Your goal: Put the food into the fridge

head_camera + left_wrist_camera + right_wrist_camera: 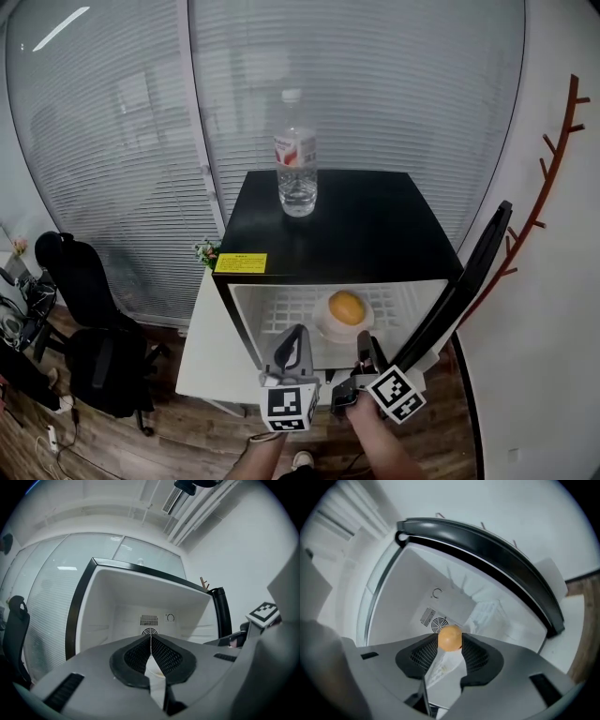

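An orange [346, 307] lies in a white bowl [327, 328] on the shelf inside the open mini fridge [356, 234]. My right gripper [367, 345] is at the fridge's front edge, just right of the bowl, with its jaws open. In the right gripper view the orange [450, 638] shows between the tips of my right gripper [449, 640], with the bowl [443, 667] below it and no pad pressing on either. My left gripper [299, 334] is in front of the bowl's left side. Its tips meet in the left gripper view [151, 638], shut on nothing.
A water bottle [296, 164] stands on the fridge's black top. The fridge door [469, 281] is swung open to the right. An office chair [89, 319] is at the left and a brown coat rack [553, 159] at the right wall. Glass walls with blinds stand behind.
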The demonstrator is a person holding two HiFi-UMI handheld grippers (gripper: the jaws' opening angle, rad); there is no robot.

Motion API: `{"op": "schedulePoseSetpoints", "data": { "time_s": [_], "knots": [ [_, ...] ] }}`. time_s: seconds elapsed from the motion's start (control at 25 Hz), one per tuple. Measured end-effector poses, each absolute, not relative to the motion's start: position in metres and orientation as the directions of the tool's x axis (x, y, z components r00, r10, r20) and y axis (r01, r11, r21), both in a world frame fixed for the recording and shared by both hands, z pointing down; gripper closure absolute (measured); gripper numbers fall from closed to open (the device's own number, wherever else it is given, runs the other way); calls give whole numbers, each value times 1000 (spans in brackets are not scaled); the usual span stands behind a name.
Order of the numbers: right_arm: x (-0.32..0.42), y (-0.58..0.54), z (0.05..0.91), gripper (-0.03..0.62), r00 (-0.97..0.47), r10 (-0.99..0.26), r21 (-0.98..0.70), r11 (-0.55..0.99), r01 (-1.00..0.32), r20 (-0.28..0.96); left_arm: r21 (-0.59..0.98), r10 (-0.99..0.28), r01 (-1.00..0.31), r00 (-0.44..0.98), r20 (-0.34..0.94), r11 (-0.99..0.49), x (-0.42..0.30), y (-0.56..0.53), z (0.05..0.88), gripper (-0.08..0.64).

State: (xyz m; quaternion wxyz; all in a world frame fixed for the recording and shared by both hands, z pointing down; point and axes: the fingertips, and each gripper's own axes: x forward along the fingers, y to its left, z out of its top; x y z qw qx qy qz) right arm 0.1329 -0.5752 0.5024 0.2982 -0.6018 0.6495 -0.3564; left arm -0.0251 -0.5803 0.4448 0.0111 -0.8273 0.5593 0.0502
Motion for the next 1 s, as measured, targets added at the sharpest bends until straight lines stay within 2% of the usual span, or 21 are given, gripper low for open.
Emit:
{"op": "schedulePoseSetpoints", "data": {
  "time_s": [0.12,0.24,0.52,0.6,0.8,1.0],
  "knots": [
    [131,-565,474,439,-106,-994,-646,105,-756,-37,31,-925,-928,367,-97,-371,-25,-574,441,528],
    [123,-555,443,440,-134,-985,-451,169,-876,-108,24,-925,-929,366,-101,-370,-24,-567,438,528],
    [107,-547,415,453,-180,-970,-112,199,-974,-161,6,-928,-933,358,-99,-361,-23,-560,435,528],
    [103,-548,413,465,-195,-968,-69,208,-976,-157,4,-930,-934,355,-99,-357,-24,-559,434,528],
    [98,-548,410,546,-233,-960,-61,245,-968,-158,-4,-929,-934,356,-100,-358,-22,-558,431,528],
    [90,-549,409,555,-265,-953,-33,273,-962,-144,-10,-930,-935,354,-102,-354,-23,-558,428,528]
  ]
}}
